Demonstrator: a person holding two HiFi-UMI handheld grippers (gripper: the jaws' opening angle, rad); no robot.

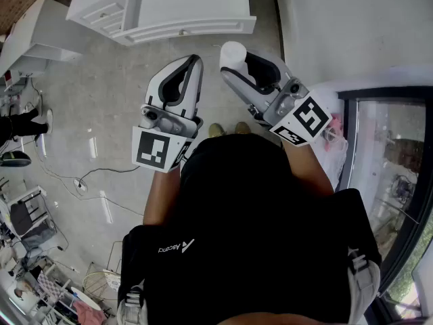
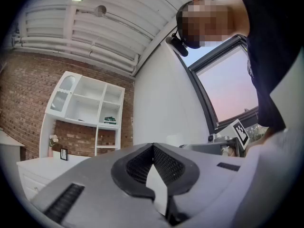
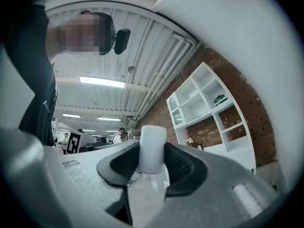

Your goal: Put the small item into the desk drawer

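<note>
The small item is a white cylinder, upright between the jaws of my right gripper, which is shut on it. My left gripper is held beside it on the left, shut, its jaws meeting at the tips with nothing between them. Both grippers are held in front of the person's body, above the floor. The white desk stands ahead at the top of the head view, with drawer fronts on its left part. The desk's edge shows low in the left gripper view.
A white shelf unit stands against a brick wall behind the desk. A glass door and a pink bag are on the right. Cables lie on the floor at the left, with chairs and clutter beyond.
</note>
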